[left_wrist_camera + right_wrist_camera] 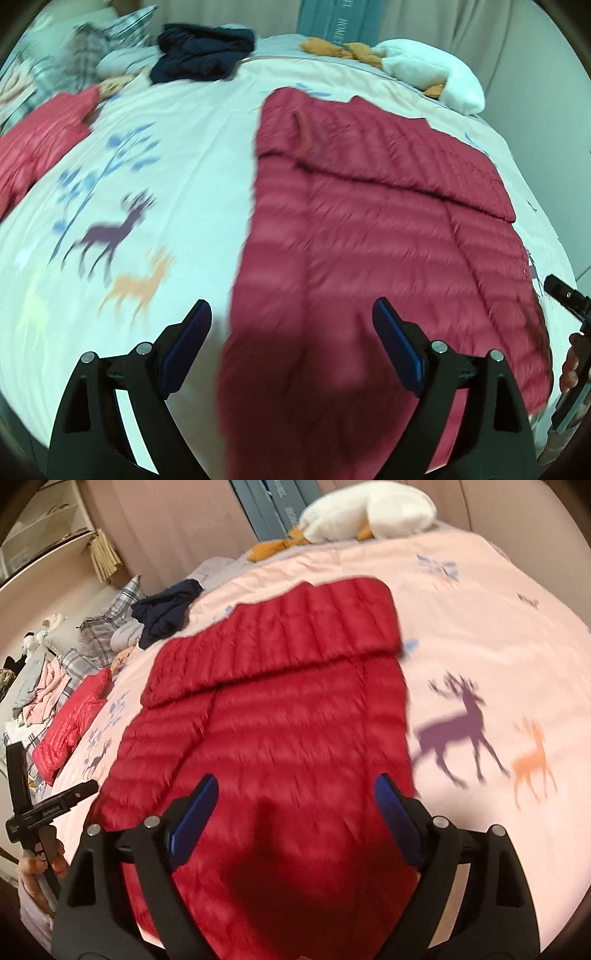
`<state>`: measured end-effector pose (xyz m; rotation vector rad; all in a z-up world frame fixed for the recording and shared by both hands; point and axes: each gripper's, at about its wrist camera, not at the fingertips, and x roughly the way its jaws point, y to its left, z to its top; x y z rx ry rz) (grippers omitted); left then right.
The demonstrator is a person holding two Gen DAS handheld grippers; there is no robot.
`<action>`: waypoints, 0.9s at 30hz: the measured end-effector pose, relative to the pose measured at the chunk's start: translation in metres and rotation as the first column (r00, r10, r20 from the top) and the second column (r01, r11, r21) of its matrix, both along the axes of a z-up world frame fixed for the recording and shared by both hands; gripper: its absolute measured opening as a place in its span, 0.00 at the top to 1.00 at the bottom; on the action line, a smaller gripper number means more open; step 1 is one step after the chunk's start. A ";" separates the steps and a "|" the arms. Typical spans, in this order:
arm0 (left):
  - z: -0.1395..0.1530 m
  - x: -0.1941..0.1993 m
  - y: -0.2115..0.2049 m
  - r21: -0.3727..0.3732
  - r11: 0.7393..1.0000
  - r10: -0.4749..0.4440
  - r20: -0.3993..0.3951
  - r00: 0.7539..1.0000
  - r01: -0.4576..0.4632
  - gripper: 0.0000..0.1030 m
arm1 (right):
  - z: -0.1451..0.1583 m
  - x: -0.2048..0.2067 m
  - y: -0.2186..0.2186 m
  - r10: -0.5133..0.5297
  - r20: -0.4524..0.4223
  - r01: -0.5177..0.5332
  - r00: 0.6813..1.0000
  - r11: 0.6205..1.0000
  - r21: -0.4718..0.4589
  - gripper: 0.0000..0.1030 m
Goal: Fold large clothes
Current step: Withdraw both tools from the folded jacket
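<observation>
Lying flat across the pink deer-print bedspread (177, 155), the dark red quilted down jacket (376, 229) fills the centre and right of the left wrist view, with its upper part folded over into a slanting band near the top of the garment. Seen from the right wrist camera, the same jacket (280, 723) covers the middle of the frame, its folded band running from centre left up toward upper centre.

The left gripper (291, 325) stands wide at the bottom of its view, blue pads spread, nothing pressed between them; the jacket's near edge lies under the gap. The right gripper (295, 797) is likewise spread wide above the jacket's lower part, gripping nothing.

A second, brighter red jacket (44, 144) sits at the left edge, a navy garment (203, 55) at upper centre left, and a white plush goose (365, 509) at the top. Plaid pillows (74, 59) occupy the upper left. Both views are motion-blurred
</observation>
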<state>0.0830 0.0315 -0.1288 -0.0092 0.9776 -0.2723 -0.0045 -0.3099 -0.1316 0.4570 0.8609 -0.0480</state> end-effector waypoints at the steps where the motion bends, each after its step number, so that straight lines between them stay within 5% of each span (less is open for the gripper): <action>1: 0.000 -0.005 0.007 -0.008 1.000 0.012 -0.006 1.000 -0.013 0.13 | 0.000 -0.007 -0.003 -0.008 -0.008 0.008 1.000 1.000 0.006 0.12; 8: -0.006 -0.021 0.050 -0.142 0.984 0.097 -0.079 0.992 -0.107 0.10 | -0.004 -0.038 -0.018 -0.065 -0.026 0.067 0.998 0.995 0.069 0.09; 24: -0.024 -0.034 0.054 -0.239 0.967 0.060 -0.142 0.988 -0.093 0.09 | -0.022 -0.063 -0.025 -0.075 -0.110 0.092 0.991 0.983 0.158 0.05; 27: -0.027 -0.035 0.056 -0.260 0.960 0.064 -0.146 0.987 -0.101 0.01 | -0.027 -0.062 -0.021 -0.061 -0.125 0.082 0.990 0.982 0.170 0.02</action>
